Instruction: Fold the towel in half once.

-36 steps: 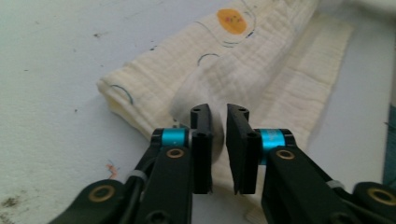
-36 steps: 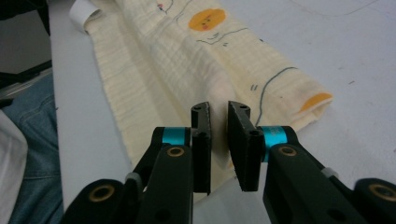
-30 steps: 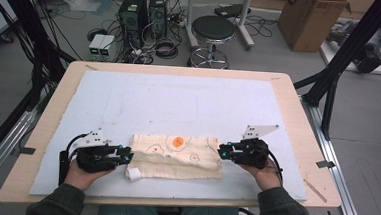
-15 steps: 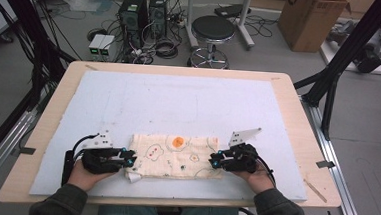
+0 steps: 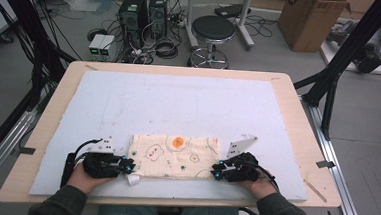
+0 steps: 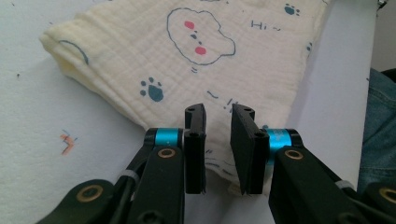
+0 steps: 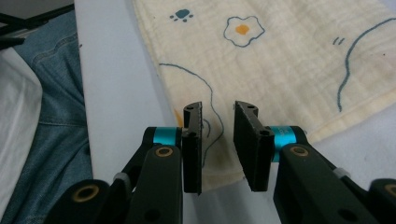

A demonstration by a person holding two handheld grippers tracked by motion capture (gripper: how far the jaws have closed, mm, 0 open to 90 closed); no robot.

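Note:
A cream muslin cloth (image 5: pixel 175 156) printed with small drawings lies flat near the front of the white mat. My left gripper (image 5: pixel 129 166) rests low at the cloth's near left corner. In the left gripper view its jaws (image 6: pixel 218 112) have just been closing, a narrow gap remains, and the cloth (image 6: pixel 187 56) edge lies under and between them, not pinched. My right gripper (image 5: pixel 216 170) sits at the near right corner. In the right gripper view it (image 7: pixel 218 109) stands open by a similar gap over the cloth (image 7: pixel 289 60) edge.
The white foam mat (image 5: pixel 179 102) covers most of the wooden table (image 5: pixel 306 144), with bare mat behind the cloth. The person's jeans (image 7: pixel 56 93) lie just past the front edge. A stool (image 5: pixel 212 28), computer cases and a cardboard box (image 5: pixel 314 20) stand on the floor beyond.
The cloth's near edge has come toward the person, so the cloth now lies wider front to back. The right gripper moved left, nearer and lower. The left gripper stayed in place.

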